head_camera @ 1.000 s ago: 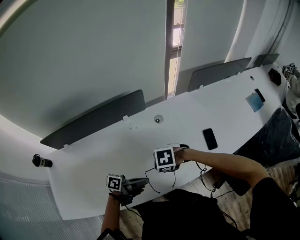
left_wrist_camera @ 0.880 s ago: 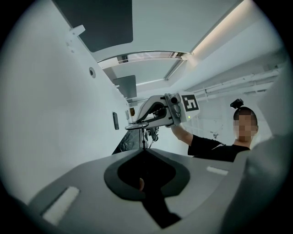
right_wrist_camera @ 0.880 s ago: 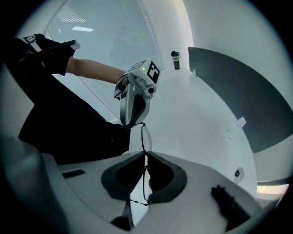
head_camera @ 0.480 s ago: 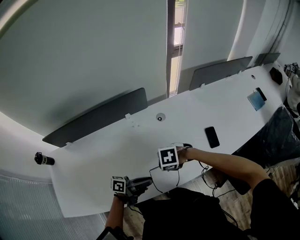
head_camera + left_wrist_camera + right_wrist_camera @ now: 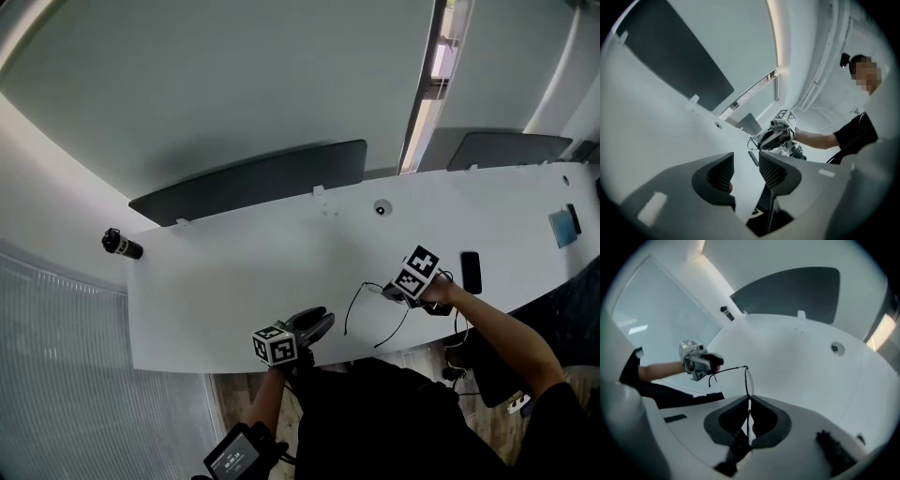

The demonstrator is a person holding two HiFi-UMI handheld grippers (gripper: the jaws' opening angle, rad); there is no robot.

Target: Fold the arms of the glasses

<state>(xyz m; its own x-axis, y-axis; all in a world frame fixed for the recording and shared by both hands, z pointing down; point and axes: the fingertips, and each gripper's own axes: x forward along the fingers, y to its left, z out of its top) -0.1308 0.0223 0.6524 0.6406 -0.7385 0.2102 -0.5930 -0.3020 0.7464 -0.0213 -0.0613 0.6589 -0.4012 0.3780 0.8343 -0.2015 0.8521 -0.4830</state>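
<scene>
While right tool [image 5: 748, 401] clamps glasses [image 5: 745, 379], clamped part hidden between jaws.

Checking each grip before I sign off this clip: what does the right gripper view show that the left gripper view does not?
Only the right gripper view: the right gripper shut on the glasses, one arm sticking out unfolded, and a black cylinder by the table's far end. Only the left gripper view: the left gripper, whose jaws have just been opening, apart with nothing between them, and the right gripper's marker cube seen from outside. Both: the white table and its round grommet.
</scene>
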